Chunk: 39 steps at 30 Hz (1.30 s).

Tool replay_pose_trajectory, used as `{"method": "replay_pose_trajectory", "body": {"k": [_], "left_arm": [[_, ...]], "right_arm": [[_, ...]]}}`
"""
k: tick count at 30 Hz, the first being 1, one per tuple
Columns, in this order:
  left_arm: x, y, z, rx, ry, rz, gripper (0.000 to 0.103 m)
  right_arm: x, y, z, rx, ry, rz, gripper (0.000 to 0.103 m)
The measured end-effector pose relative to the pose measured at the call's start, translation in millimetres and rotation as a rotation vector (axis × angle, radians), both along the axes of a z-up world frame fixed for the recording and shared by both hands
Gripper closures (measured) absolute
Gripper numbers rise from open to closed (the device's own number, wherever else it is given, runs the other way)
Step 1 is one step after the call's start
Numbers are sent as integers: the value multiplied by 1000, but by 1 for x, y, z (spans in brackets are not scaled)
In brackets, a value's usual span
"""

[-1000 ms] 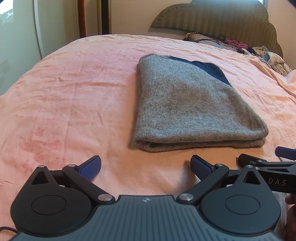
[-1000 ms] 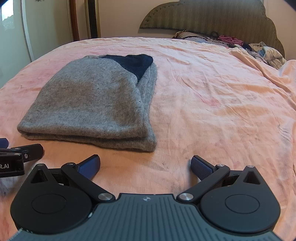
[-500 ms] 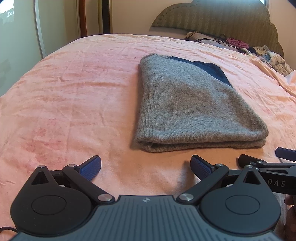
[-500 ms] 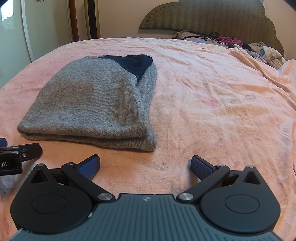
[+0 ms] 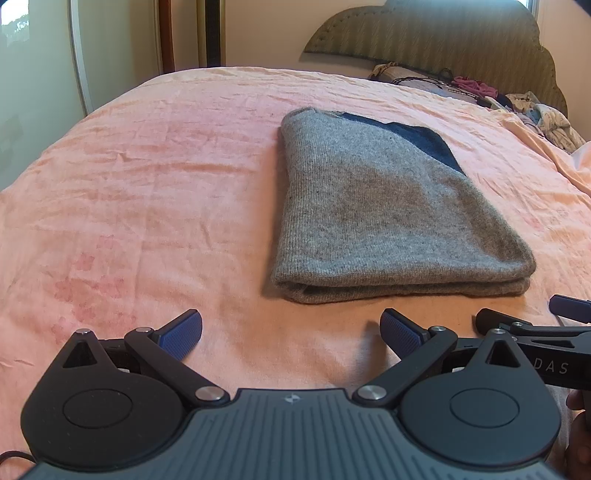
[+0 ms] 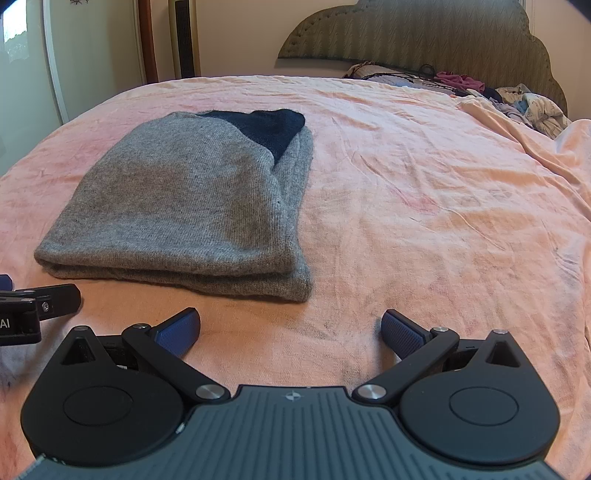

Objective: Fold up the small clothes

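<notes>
A grey knit garment [image 5: 388, 218] with a dark blue part at its far end lies folded flat on the pink bedsheet [image 5: 147, 184]. It also shows in the right wrist view [image 6: 192, 206], left of centre. My left gripper [image 5: 291, 332] is open and empty, just short of the garment's near edge. My right gripper [image 6: 291, 330] is open and empty, near the garment's near right corner. The right gripper's tip [image 5: 528, 325] shows at the right edge of the left wrist view. The left gripper's tip [image 6: 40, 302] shows at the left edge of the right wrist view.
A padded headboard [image 6: 424, 33] stands at the far end of the bed. A pile of loose clothes [image 6: 517, 99] lies at the far right by it. A white door and dark frame [image 5: 166, 33] stand at the far left.
Both grippers have stayed open and almost still. The left wrist view has shifted very slightly, and the garment has not moved.
</notes>
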State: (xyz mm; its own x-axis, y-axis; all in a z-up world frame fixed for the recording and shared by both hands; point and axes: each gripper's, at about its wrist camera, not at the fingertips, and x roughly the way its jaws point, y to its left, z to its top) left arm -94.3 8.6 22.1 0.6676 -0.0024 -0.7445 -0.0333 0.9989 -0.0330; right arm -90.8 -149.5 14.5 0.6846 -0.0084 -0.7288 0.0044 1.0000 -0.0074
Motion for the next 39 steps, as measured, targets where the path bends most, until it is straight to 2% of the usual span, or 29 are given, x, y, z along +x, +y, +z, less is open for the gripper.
{"method": "replay_pose_trajectory", "body": {"k": [36, 39], "left_arm": [[-2, -1, 3, 0, 5, -4, 0], [-9, 0, 4, -1, -50, 1, 0]], "right_arm": [[0, 1, 0, 0, 3, -1, 0], [0, 1, 0, 0, 3, 0, 0]]}}
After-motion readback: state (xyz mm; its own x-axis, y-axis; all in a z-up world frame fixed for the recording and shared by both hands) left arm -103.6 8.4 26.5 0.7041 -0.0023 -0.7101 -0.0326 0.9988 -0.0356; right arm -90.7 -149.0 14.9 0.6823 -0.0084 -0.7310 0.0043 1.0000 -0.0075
